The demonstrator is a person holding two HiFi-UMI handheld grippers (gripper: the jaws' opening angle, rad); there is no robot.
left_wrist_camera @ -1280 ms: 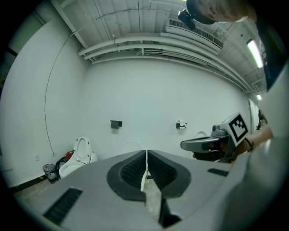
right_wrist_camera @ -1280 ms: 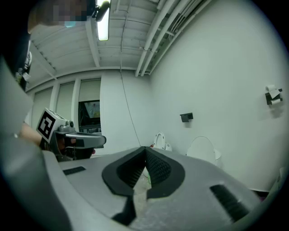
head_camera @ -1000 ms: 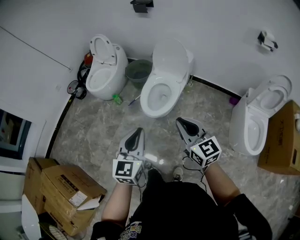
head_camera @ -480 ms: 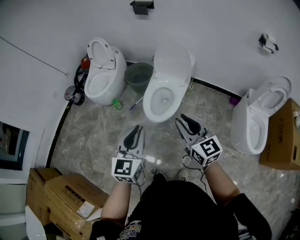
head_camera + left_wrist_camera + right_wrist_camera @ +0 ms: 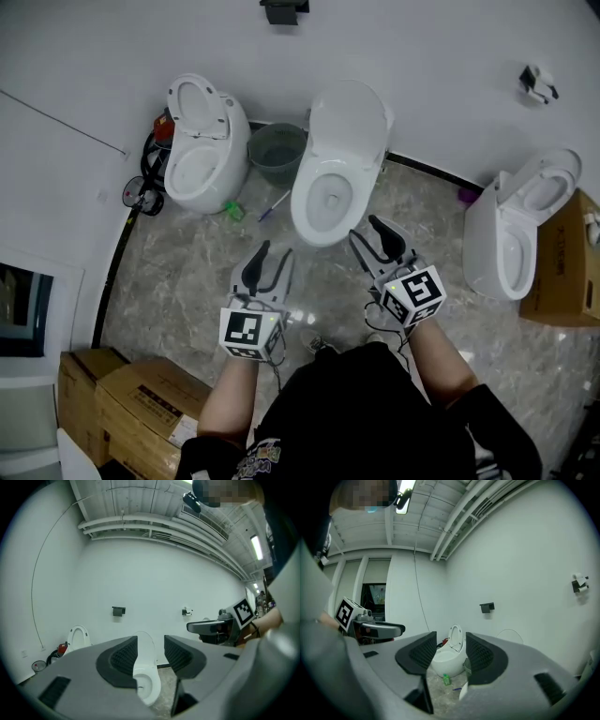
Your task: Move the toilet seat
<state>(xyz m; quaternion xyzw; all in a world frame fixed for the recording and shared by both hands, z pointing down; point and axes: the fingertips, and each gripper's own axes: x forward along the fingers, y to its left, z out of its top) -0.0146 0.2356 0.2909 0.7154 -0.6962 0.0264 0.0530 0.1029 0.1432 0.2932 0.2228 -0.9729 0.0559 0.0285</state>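
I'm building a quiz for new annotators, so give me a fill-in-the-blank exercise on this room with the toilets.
1. In all, ___ toilets stand on the marbled floor.
2. The green bin sits between the middle toilet and the ___ toilet.
3. The black fixture is mounted on the white ___.
Missing: three; left; wall.

Light was bright, even, cool white. Source: strip lamp (image 5: 256,548) on the ceiling, high right of the middle toilet (image 5: 146,674); second lamp (image 5: 405,494) far above it. Shadows lay soft and faint round the toilet's foot. Pale sheen on the floor (image 5: 319,281) before the toilet. Gripper views: heavy fisheye bowing, black corners. Head view was sharp; wall (image 5: 441,56) behind the toilet curved slightly.
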